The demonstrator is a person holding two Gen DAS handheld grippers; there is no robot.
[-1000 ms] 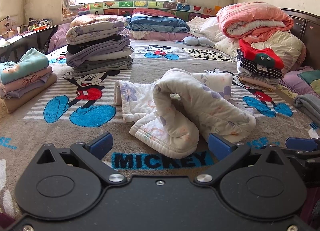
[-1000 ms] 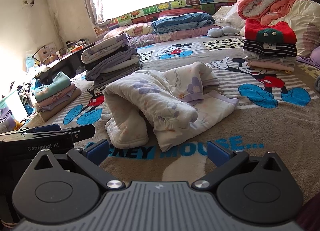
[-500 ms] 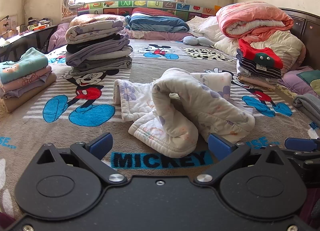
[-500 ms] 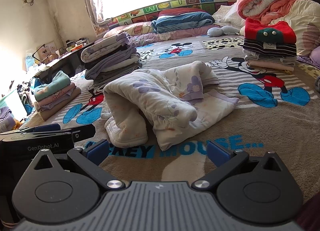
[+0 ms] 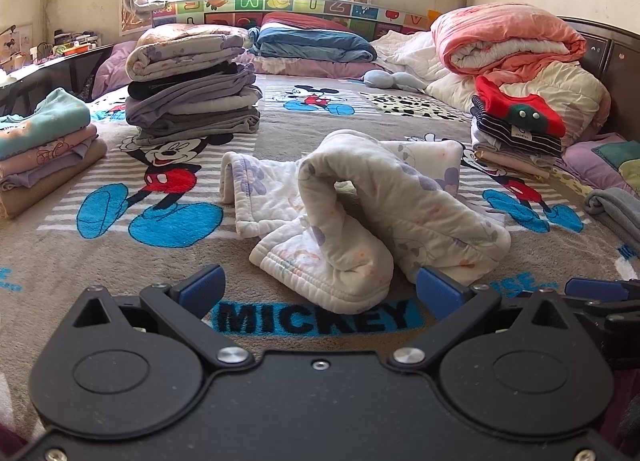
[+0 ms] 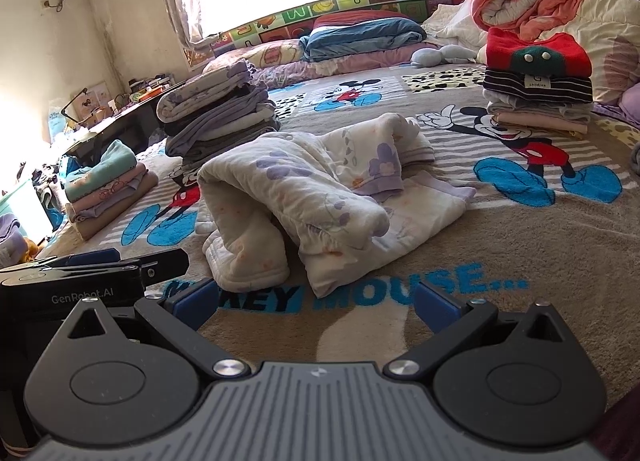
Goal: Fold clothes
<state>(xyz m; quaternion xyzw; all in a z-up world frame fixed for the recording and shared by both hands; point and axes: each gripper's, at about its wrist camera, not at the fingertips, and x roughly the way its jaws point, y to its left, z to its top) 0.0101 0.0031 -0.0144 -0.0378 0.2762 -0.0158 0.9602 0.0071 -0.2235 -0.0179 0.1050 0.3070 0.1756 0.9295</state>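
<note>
The crumpled white garment [image 5: 360,213] lay heaped mid-bed on the Mickey blanket [image 5: 120,261], seemingly next for folding, so the left gripper [image 5: 320,289] and right gripper [image 6: 312,301] hovered just short of it, jaws apart and empty, beside finished stacks [image 5: 192,97].

Mickey-print bed blanket [image 5: 120,273] under crumpled garment [image 5: 360,213], folded stacks [image 5: 192,101]
</note>
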